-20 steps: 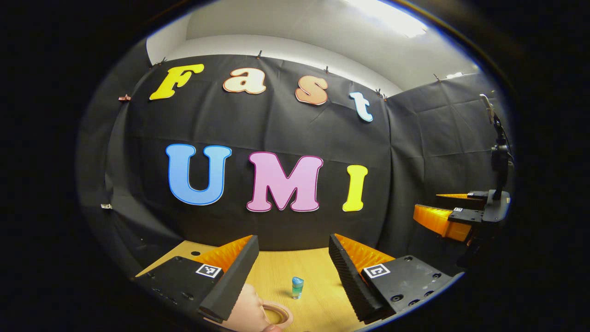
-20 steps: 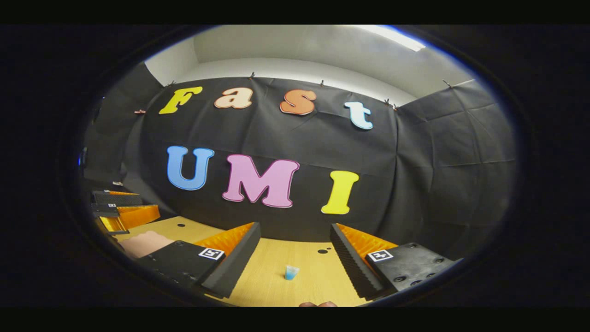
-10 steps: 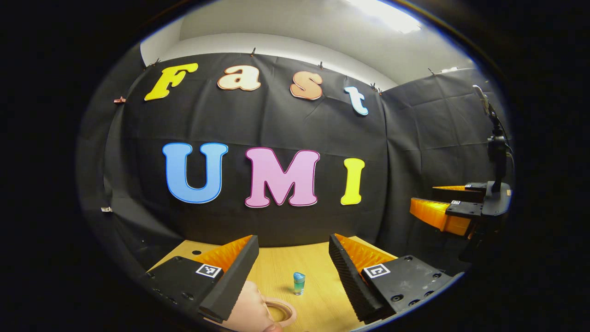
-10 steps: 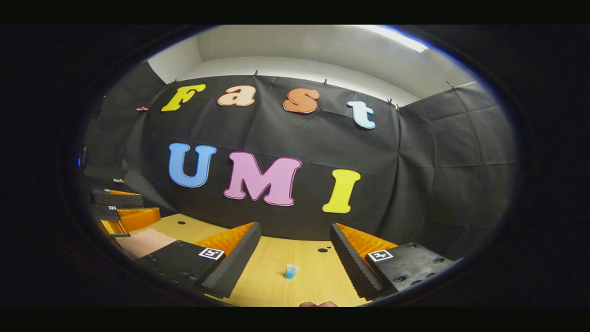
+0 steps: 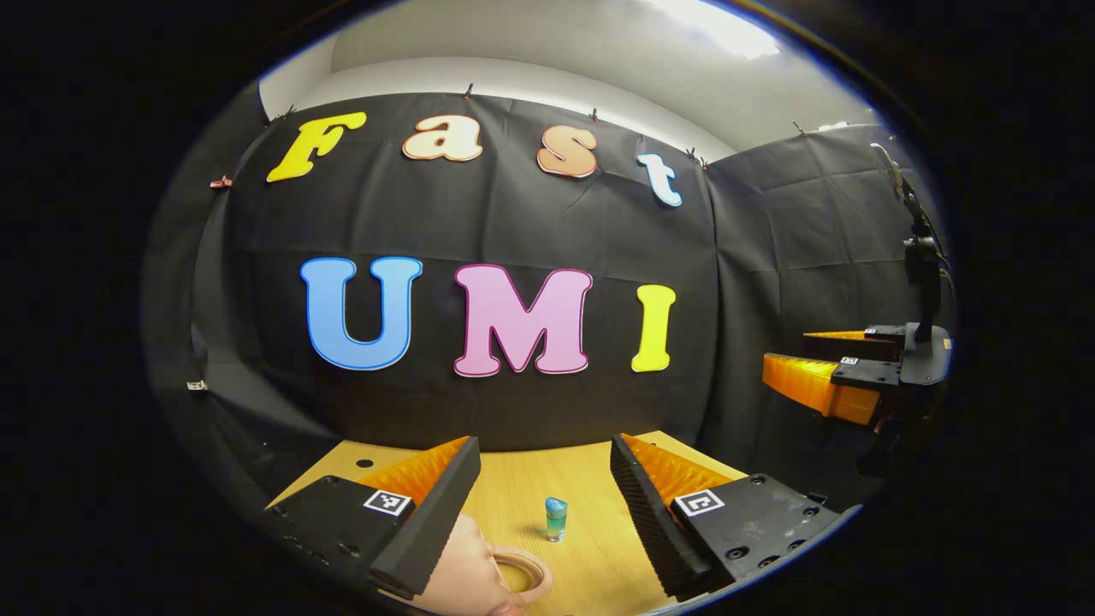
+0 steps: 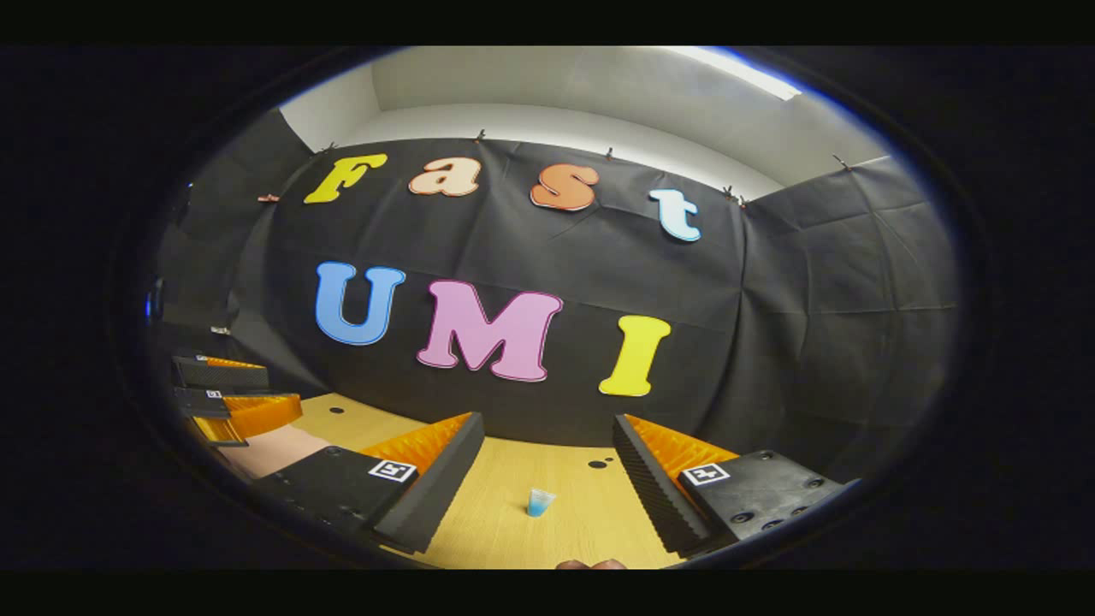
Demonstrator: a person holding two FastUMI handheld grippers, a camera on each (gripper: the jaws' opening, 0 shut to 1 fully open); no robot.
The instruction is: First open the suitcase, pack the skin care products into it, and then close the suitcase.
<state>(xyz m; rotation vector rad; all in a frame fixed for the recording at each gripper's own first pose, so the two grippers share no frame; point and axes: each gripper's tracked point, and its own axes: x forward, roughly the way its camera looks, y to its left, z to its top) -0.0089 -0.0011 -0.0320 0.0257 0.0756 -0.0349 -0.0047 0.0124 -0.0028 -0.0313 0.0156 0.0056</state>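
1. Left hand-held gripper [image 5: 545,479] hangs above the near part of the wooden worktop [image 5: 590,466], its two fingers spread wide and nothing between them; it is released.
2. A small blue-capped bottle [image 5: 556,518] stands upright on the worktop, ahead of this hand-held gripper and in line with the gap between its fingers, touching neither finger.
3. Just beside the bottle, nearer the camera and toward the left finger, lies a pink suitcase [image 5: 466,569] with a ring-shaped pink handle [image 5: 522,574]; part of it is hidden behind the left finger.
4. Off to the right in the left gripper view, the right hand-held gripper [image 5: 813,368] is held in the air, well apart from the bottle, its fingers parted.
5. Right hand-held gripper [image 6: 547,466], seen in its own view, is also released, with its fingers wide and empty over the worktop.
6. A small clear blue cup [image 6: 538,502] sits upright on the worktop ahead of it, within the gap between the fingers but touching neither.
7. At the left edge of the right gripper view, the left hand-held gripper appears above the pink suitcase, well apart from the cup.
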